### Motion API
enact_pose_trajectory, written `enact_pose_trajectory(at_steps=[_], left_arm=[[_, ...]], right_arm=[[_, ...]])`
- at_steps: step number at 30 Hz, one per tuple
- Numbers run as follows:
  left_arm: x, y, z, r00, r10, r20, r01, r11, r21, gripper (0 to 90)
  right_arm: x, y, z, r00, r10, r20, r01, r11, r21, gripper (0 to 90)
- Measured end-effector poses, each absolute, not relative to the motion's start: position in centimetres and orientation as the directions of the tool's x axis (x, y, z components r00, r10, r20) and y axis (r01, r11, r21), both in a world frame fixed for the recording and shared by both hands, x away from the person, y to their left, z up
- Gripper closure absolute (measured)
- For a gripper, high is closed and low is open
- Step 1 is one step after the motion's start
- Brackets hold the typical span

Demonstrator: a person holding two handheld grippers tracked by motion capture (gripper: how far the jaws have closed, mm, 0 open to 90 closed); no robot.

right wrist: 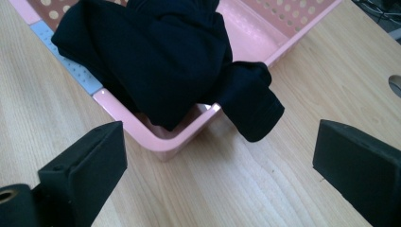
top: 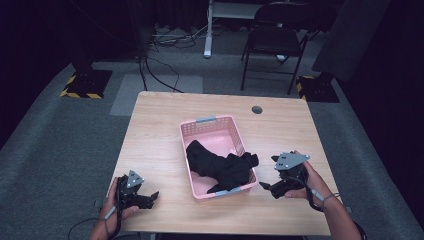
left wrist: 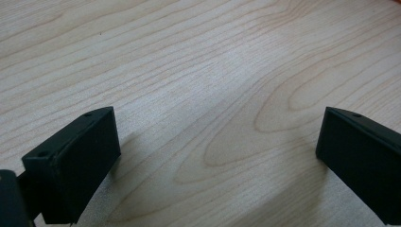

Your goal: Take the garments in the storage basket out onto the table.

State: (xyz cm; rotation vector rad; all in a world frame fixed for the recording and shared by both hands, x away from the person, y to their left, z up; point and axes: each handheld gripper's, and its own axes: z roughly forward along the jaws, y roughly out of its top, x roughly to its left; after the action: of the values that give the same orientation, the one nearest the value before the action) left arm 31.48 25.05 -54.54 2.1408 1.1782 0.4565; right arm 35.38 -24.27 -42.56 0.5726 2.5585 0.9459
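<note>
At the lower left of the high view our left gripper point(top: 148, 198) rests on the table point(top: 155, 130), jaws spread wide with nothing but bare wood between them; its own view shows the same, two black pads point(left wrist: 75, 165) well apart over the grain.

In the middle sits the pink basket point(top: 207, 121), and in its near half lies the black garment point(top: 222, 167), bunched into a loose heap. One fold hangs over the basket's right rim toward the lower right of the frame.

At the lower right our right gripper point(top: 266, 188) hovers just beside the basket's near right corner, jaws spread and empty. In its own view that overhanging fold point(right wrist: 253, 101) droops past the pink corner onto the table, between and beyond the two pads.

We judge the garment light, soft and limp: it will sag, stretch and drag behind whatever point we pinch, and it may snag on the rim. The overhanging fold looks the easiest hold, being clear of the basket wall; a deep pinch through several layers should keep the thin fabric from slipping out.
</note>
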Motion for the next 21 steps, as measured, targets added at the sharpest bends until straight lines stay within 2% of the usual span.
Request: enact_pose_trajectory(at_steps=[21], left_arm=[[31.5, 25.0, -54.5, 0.537, 0.844, -0.006, 0.62, -0.39, 0.681, 0.0]], right_arm=[[36.5, -21.1, -42.0, -0.889, 0.423, -0.176, 0.209, 0.717, 0.665, 3.7]])
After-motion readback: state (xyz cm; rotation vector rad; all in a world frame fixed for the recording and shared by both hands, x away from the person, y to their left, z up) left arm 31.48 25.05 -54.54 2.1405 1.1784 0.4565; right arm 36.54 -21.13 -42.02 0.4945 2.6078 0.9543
